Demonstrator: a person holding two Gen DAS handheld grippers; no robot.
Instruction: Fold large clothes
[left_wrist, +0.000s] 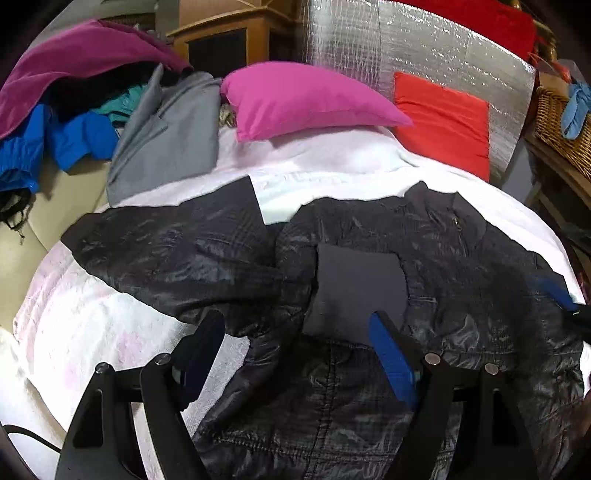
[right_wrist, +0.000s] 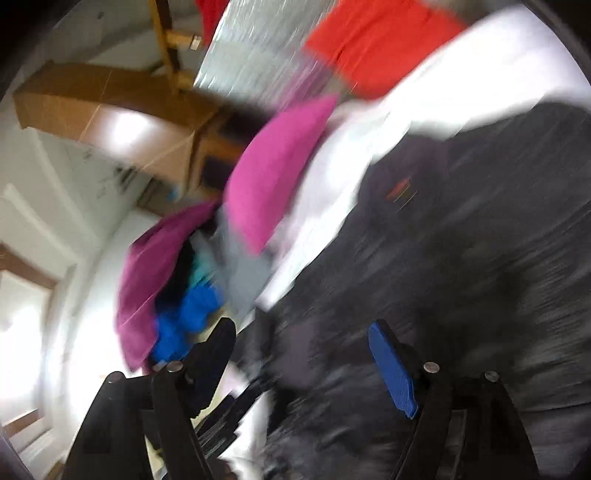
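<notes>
At the far left a heap of other clothes (left_wrist: 55, 110), magenta, blue, teal and grey, lay piled beside the bed, near enough that a carelessly swung sleeve might have dragged into it. Next came the black puffer jacket (left_wrist: 369, 258), spread across the white bedding (left_wrist: 92, 325), with its left sleeve (left_wrist: 159, 251) still stretched out flat toward the pile and a sleeve end with a grey cuff (left_wrist: 354, 291) already laid over the chest. The left gripper (left_wrist: 291, 350) hung above the jacket's lower part with its jaws standing wide and nothing between the blue pads (left_wrist: 391, 365); the risk there was that, closing on the slick shell, it would pinch only the top layer and pull the folded cuff askew. A pink pillow (left_wrist: 306, 99) and a red cushion (left_wrist: 443, 125) sat at the head of the bed, well apart from the work. The right wrist view was heavily smeared by motion; the right gripper (right_wrist: 299, 365) looked open too, with no cloth seen pinched, though the blur left that less sure. Judged from this, the outstretched sleeve was yet to be folded in, and a fast, rolling right hand could have snagged the shiny fabric or shifted the whole jacket on the bedding.
</notes>
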